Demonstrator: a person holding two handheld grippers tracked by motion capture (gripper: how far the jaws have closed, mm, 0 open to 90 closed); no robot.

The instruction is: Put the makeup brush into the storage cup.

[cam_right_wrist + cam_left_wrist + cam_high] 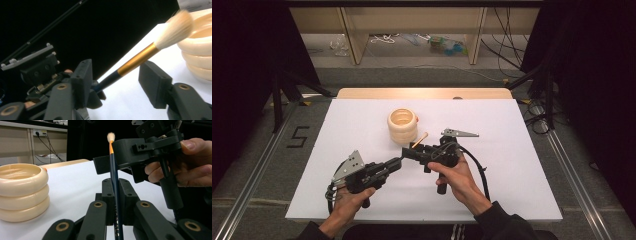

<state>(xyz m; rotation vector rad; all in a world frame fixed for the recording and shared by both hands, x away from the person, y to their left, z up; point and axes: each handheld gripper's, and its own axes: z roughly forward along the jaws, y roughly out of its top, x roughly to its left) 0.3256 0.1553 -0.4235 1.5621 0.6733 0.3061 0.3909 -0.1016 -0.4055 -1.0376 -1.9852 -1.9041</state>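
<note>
White rectangular tabletop sheet spans most of the high view, with a bare wood edge at 12 o'clock and black frames to either side.

Cream ribbed ceramic pot, three stacked rings with an open mouth, stands just past centre toward 12 o'clock. In the left gripper view it sits at 9 o'clock; in the right gripper view it is at 3 o'clock.

Left gripper is at 7 o'clock of the sheet, held in the person's left hand, jaws pointing toward 2 o'clock. Jaws pressed together, pinching the dark blue handle of the brush, seen clamped between the pads in the left gripper view.

Right gripper is just in front of the pot at its 6 o'clock side, held in the right hand, pointing toward 9 o'clock, tips meeting the left gripper's. Jaws spread, one either side of the brush; the ferrule passes through the gap in the right gripper view with clear space to the right-hand pad. Contact on the left-hand pad: cannot tell.

Thin paintbrush with dark blue handle, gold ferrule and pale bristle tuft stands near-upright from the left jaws, tuft at 12 o'clock. In the right gripper view it slants toward 2 o'clock, tuft just beside the pot rim. In the high view its tip sits at the pot's 4 o'clock.
</note>
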